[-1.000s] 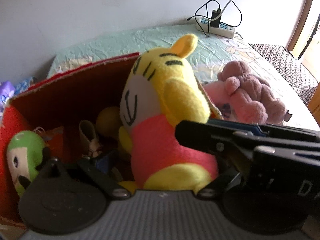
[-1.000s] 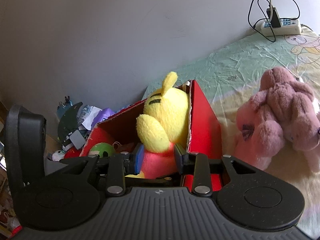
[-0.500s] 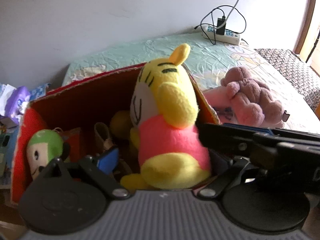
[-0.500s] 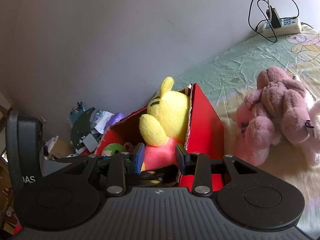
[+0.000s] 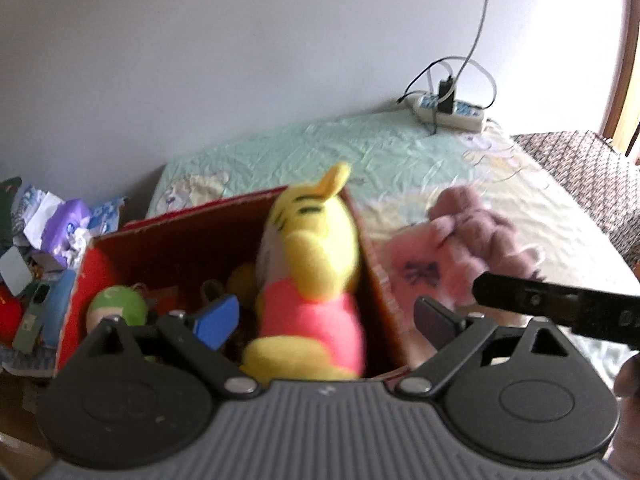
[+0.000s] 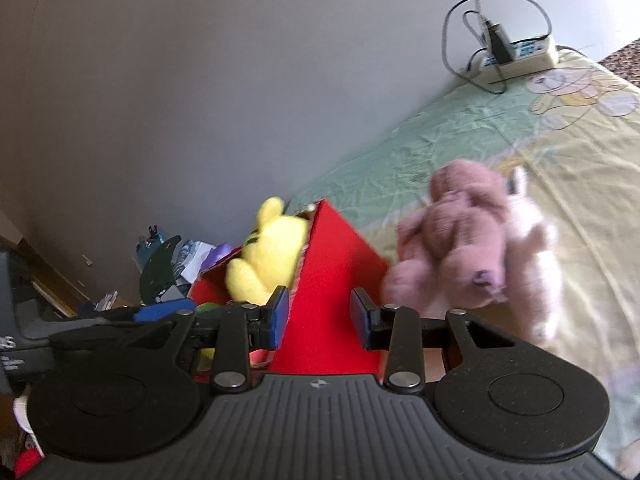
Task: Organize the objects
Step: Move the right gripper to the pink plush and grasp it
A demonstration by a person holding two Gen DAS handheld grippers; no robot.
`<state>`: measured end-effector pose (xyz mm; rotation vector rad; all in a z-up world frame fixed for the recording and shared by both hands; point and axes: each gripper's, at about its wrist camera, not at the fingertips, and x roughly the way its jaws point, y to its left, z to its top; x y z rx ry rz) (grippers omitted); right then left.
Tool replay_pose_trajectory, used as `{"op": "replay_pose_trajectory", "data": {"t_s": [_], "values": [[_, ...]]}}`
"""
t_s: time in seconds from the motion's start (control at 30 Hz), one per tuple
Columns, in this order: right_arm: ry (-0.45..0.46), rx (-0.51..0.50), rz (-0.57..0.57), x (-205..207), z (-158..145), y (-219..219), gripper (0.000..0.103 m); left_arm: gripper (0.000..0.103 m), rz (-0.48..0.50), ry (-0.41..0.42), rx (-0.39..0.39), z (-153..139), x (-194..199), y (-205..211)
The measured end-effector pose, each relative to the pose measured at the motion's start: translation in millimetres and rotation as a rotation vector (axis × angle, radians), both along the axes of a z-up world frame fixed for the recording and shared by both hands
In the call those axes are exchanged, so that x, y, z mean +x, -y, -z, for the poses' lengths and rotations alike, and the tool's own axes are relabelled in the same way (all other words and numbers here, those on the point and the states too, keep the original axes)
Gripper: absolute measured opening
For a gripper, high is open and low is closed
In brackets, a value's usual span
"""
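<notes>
Left of the bed's edge lies a loose clutter of papers (image 5: 60, 224). The red cardboard box (image 5: 224, 220) holds a small green plush ball (image 5: 116, 308) and the fuzzy yellow tiger plush in a pink shirt (image 5: 312, 276). The left gripper (image 5: 328, 320) gapes wide, empty, now pulled back higher than a second ago. The right gripper (image 6: 320, 316), part-open and holding nothing, has shifted from the tiger to the box's outer wall. Fluffy pink plush animals (image 6: 472, 240) lie on the crinkled green sheet (image 6: 440, 136), bare beyond.

Both wrist cameras look down, close, along their claws; both views share the red box (image 5: 224, 236) (image 6: 332, 264) and the bed (image 5: 360, 148) (image 6: 500, 136).
</notes>
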<state>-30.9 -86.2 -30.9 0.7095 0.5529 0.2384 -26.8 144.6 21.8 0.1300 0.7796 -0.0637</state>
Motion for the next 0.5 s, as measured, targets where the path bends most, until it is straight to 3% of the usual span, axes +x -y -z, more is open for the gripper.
{"op": "replay_pose_trajectory", "data": {"t_s": [0.17,0.33,0.5], "values": [[-0.033,0.036,0.042,-6,6,29,0.039,0.095,0.052,0.030,-0.025,-7,0,33],[-0.071,0.074,0.092,-13,13,60,0.039,0.093,0.097,-0.002,-0.033,4,15,66],[-0.106,0.141,0.141,-8,19,91,0.039,0.087,0.118,-0.058,-0.116,16,38,78]]}}
